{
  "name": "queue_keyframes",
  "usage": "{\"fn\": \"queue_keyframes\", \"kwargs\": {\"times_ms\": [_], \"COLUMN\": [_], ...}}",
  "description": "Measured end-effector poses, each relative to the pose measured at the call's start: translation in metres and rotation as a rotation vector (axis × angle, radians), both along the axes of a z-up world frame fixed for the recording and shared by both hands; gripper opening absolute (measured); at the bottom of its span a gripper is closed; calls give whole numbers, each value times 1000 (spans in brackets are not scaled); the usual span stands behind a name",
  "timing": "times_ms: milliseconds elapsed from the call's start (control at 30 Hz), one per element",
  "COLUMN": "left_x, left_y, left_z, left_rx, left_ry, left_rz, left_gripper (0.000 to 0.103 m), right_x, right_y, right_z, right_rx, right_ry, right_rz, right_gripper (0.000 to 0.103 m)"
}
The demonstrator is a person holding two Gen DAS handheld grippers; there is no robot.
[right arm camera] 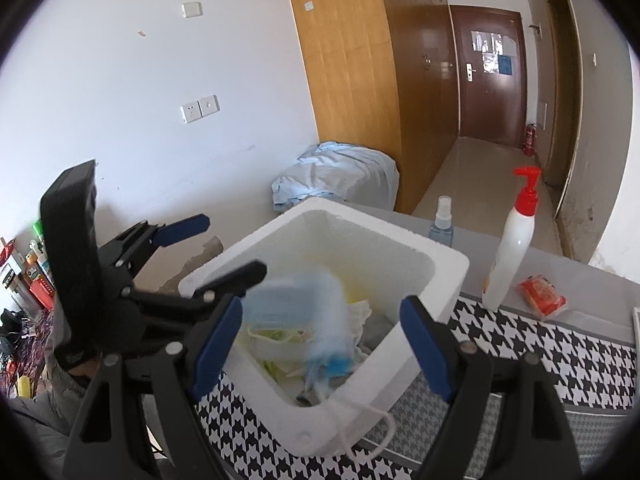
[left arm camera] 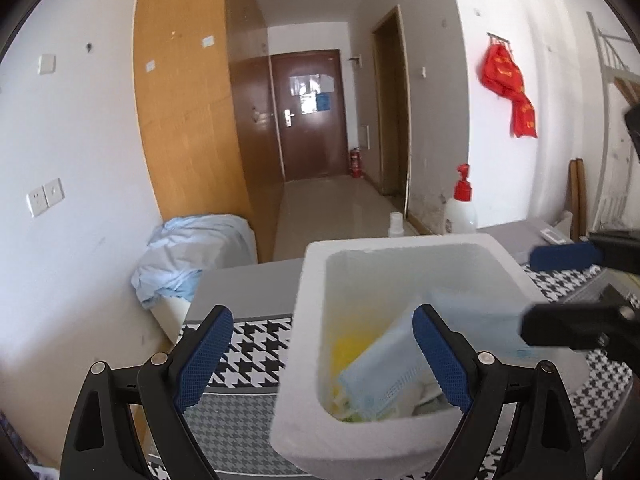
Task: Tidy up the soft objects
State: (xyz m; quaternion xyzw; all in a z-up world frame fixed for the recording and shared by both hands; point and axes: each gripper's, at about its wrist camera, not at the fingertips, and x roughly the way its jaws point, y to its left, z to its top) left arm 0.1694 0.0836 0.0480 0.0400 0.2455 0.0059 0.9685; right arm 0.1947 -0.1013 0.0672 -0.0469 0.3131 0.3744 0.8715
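Inside white foam box (left arm camera: 304, 320), blue mask (left arm camera: 380, 372) tilted, long axis diagonal

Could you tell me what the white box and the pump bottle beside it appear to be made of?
The white box looks like expanded polystyrene foam: thick, matte walls with a grainy, slightly pitted rim. The pump bottle seems to be smooth, glossy white plastic with a red plastic pump, judging by its sheen; its contents cannot be seen.

A white foam box (right arm camera: 436, 280) stands open on the houndstooth cloth; a blurred pale-blue face mask (right arm camera: 304, 312) lies tilted atop white and yellow soft items (right arm camera: 360, 312) inside.
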Motion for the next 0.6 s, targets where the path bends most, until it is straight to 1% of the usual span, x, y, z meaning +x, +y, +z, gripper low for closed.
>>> {"fn": "queue_keyframes", "kwargs": {"times_ms": [100, 400, 600], "left_x": [2, -13, -25], "left_y": [5, 4, -1], "left_z": [1, 7, 14], "left_rx": [7, -20, -27], "left_ry": [1, -25, -46], "left_rz": [33, 21, 19], "left_gripper": [92, 92, 92], "right_x": [1, -6, -19], "right_y": [-4, -7, -17], "right_z": [1, 5, 11], "right_rx": [12, 13, 29], "right_ry": [1, -39, -69], "right_rz": [-10, -18, -31], "right_gripper": [85, 85, 85]}}
